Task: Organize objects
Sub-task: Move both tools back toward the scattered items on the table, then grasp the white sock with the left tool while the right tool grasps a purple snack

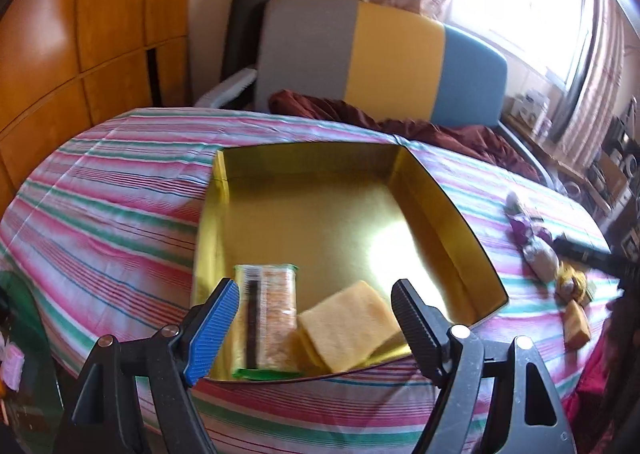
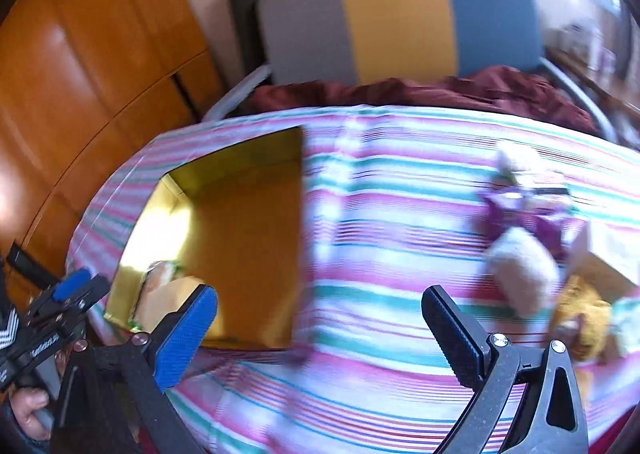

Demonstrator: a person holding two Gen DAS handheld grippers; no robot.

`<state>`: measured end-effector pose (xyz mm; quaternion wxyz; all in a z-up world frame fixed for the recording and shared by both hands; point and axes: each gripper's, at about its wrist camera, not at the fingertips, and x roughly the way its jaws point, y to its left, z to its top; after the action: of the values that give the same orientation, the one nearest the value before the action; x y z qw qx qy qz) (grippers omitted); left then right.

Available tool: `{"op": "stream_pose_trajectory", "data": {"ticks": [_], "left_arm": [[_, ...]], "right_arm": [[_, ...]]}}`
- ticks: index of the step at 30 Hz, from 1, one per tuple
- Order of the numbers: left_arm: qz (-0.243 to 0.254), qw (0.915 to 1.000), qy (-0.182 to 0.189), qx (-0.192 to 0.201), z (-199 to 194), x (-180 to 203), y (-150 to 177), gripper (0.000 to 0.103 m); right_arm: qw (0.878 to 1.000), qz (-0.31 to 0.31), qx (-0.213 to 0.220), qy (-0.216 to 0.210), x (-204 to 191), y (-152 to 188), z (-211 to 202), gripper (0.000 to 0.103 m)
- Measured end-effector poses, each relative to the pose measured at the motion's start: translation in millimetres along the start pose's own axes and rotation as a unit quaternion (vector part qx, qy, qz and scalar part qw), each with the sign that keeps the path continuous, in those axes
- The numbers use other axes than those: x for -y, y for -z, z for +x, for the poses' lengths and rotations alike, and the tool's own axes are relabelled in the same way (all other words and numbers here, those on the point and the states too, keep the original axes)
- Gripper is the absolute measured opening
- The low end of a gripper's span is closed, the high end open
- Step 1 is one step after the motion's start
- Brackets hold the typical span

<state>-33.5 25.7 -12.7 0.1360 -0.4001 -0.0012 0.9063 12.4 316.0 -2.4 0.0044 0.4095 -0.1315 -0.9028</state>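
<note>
Your left gripper [image 1: 316, 308] hangs wide and empty over the gold box [image 1: 448, 210], where a crinkly snack pack [image 1: 272, 314] and a flat yellow sponge [image 1: 352, 324] lie at the near wall. Your right gripper [image 2: 320, 334], jaws wide, holds nothing above the striped cloth [image 2: 380, 214], likely bound for the soft packets [image 2: 524, 266] near its right.

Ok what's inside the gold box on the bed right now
Two things, both at the near end of the gold box: a clear-wrapped snack bar and a pale yellow pack beside it, overlapping flatter yellow pieces. What lies beneath that pack is covered.
</note>
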Motion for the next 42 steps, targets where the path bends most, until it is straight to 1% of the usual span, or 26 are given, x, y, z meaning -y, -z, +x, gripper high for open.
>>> {"op": "stream_pose_trajectory", "data": {"ticks": [4,6,7,9,10,11,13,15,16,17,18,20,22,24,27,28,29,31,33,36,38,42], "left_arm": [[0.021,0.9992,0.026,-0.02,7.3,20.5,-3.3,0.079],[0.033,0.9983,0.042,-0.024,9.5,34.1,-6.7,0.079],[0.038,0.9978,0.05,-0.024,10.1,40.3,-8.1,0.079],[0.052,0.996,0.07,-0.02,10.0,57.1,-11.1,0.079],[0.058,0.9947,0.083,-0.02,10.8,66.0,-12.9,0.079],[0.067,0.9919,0.105,-0.024,12.5,77.9,-14.1,0.079],[0.083,0.9879,0.127,-0.032,16.5,95.5,-17.1,0.079],[0.102,0.9826,0.149,-0.044,21.3,117.8,-18.6,0.079],[0.104,0.98,0.162,-0.052,24.0,127.8,-18.7,0.079],[0.103,0.9772,0.173,-0.065,28.8,139.4,-19.6,0.078],[0.104,0.9742,0.185,-0.077,33.8,152.2,-20.1,0.078],[0.111,0.9692,0.201,-0.091,42.4,178.0,-21.1,0.076],[0.121,0.9656,0.205,-0.104,50.9,206.0,-21.2,0.075],[0.13,0.961,0.216,-0.113,57.9,226.0,-20.9,0.074],[0.121,0.9537,0.233,-0.147,78.6,253.3,-21.2,0.074],[0.115,0.9528,0.234,-0.155,86.1,259.9,-21.0,0.074],[0.108,0.9534,0.227,-0.167,96.7,269.5,-21.4,0.074],[0.089,0.952,0.225,-0.188,116.2,283.7,-22.3,0.074],[0.074,0.9526,0.217,-0.2,130.6,292.8,-23.2,0.074],[0.059,0.9565,0.202,-0.202,147.8,306.7,-26.4,0.074],[0.054,0.9619,0.178,-0.2,159.2,315.2,-28.1,0.074],[0.057,0.9646,0.159,-0.202,177.2,328.1,-27.4,0.074]], "right_arm": [[0.997,0.045,0.035,0.049,58.2,-10.5,-30.2,0.103],[0.992,0.08,0.059,0.073,92.2,-16.2,-47.2,0.103],[0.988,0.106,0.072,0.087,113.5,-17.8,-56.8,0.103],[0.976,0.16,0.095,0.115,153.0,-17.0,-70.3,0.103],[0.967,0.194,0.105,0.129,174.9,-13.8,-76.3,0.103],[0.958,0.222,0.113,0.142,193.0,-9.6,-80.5,0.103],[0.94,0.275,0.125,0.157,225.2,2.8,-86.3,0.103],[0.926,0.316,0.13,0.158,247.0,15.9,-85.7,0.103],[0.919,0.344,0.122,0.151,256.2,21.5,-84.8,0.103],[0.912,0.369,0.127,0.128,264.5,24.2,-85.3,0.103],[0.908,0.377,0.136,0.119,267.2,25.5,-87.6,0.103],[0.91,0.373,0.134,0.123,268.9,23.4,-87.5,0.103],[0.915,0.368,0.125,0.106,268.2,21.0,-83.6,0.103],[0.92,0.36,0.117,0.103,264.1,18.5,-79.3,0.103],[0.924,0.352,0.115,0.093,261.2,19.2,-77.7,0.103],[0.925,0.352,0.115,0.088,261.2,21.0,-77.8,0.103],[0.925,0.353,0.115,0.084,260.9,21.4,-76.6,0.103],[0.924,0.355,0.116,0.078,261.8,22.1,-75.1,0.103],[0.925,0.356,0.118,0.07,262.2,22.6,-75.0,0.103],[0.926,0.354,0.116,0.062,261.2,21.6,-73.3,0.103],[0.928,0.35,0.112,0.056,260.3,20.3,-71.0,0.103],[0.929,0.349,0.113,0.049,259.9,19.9,-70.6,0.103]]}}
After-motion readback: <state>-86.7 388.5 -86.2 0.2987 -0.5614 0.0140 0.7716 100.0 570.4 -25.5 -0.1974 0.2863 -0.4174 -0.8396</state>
